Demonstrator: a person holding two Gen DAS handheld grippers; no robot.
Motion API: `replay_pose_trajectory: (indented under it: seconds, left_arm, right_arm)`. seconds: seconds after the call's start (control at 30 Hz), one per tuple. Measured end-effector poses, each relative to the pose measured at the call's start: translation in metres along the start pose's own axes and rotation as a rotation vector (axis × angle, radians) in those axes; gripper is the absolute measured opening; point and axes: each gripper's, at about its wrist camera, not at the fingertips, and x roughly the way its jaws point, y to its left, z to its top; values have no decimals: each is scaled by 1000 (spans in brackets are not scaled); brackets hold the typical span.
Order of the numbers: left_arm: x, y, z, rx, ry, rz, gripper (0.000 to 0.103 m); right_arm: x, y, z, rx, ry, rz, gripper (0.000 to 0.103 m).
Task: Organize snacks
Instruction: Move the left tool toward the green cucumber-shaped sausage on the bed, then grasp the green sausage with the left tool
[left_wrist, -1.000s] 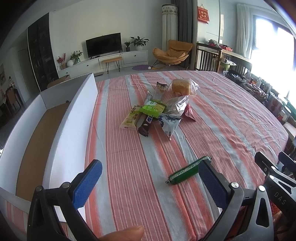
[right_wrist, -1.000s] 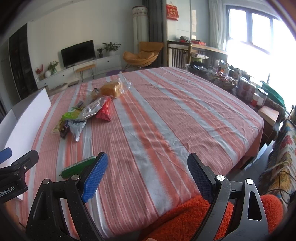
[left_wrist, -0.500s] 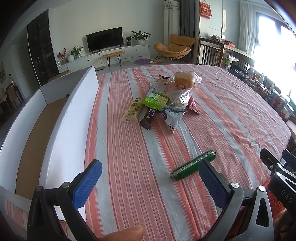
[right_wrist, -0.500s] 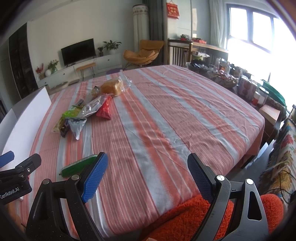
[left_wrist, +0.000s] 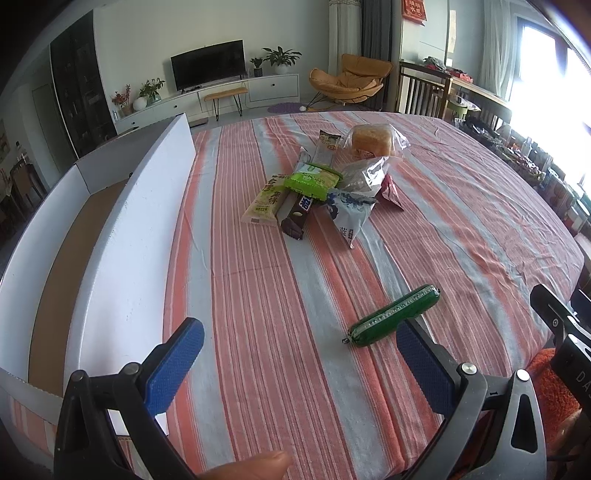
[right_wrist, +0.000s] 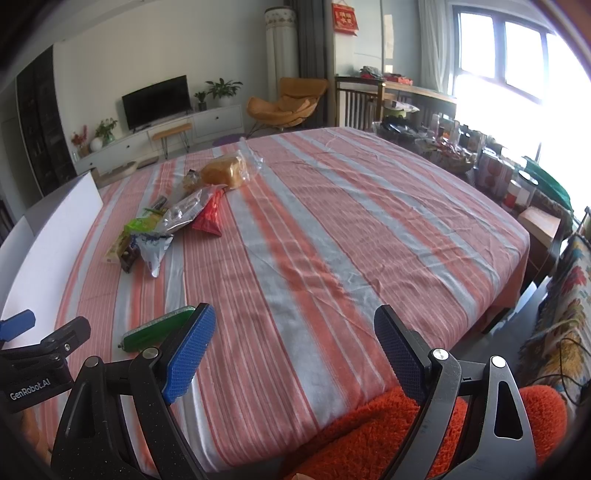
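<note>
Left wrist view: left gripper (left_wrist: 299, 360) low over the striped orange-and-grey cloth-covered surface (left_wrist: 258, 302), jaws spread wide, nothing between them. Long green foil-wrapped snack stick (left_wrist: 393, 314) lying flat just ahead of the right-hand jaw, angled away to the right. Heap of mixed snack packets (left_wrist: 321, 181) well ahead, near mid-line of the jaws. White-walled cardboard box (left_wrist: 122, 236) along the left-hand side, open top, brown floor bare. Probably the stick first: shift right to centre it between the jaws, turn to cross its long axis, pinch mid-length, lightly.

Right wrist view: right gripper (right_wrist: 291, 350) also with jaws spread, empty. Green stick partly hidden behind the left-hand jaw. Surface ahead and right of the jaws bare up to its edge, dropping off toward cluttered shelves. Plenty of room there; tighter on the left, where the two tools sit close. Worth lifting over the box wall rather than sliding against it.
</note>
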Motion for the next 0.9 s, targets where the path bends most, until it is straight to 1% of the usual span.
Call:
replay_pose_trajectory:
  seconds: [0.1, 0.37, 0.63, 0.7, 0.9]
  left_arm:
    - [8, 0, -3, 8, 31, 1, 103]
    - [42, 1, -18, 10, 173, -19, 103]
    - [60, 8, -30, 12, 246, -8, 103]
    - [61, 14, -29, -8, 247, -29, 103]
    - [64, 19, -28, 0, 225, -29, 103]
  right_arm:
    - [1, 0, -2, 1, 3, 2, 90]
    - [4, -7, -2, 33, 28, 19, 90]
    - [12, -13, -2, 73, 85, 32, 90]
    - [15, -15, -1, 76, 97, 32, 90]
    - [21, -20, -2, 103, 126, 36, 90]
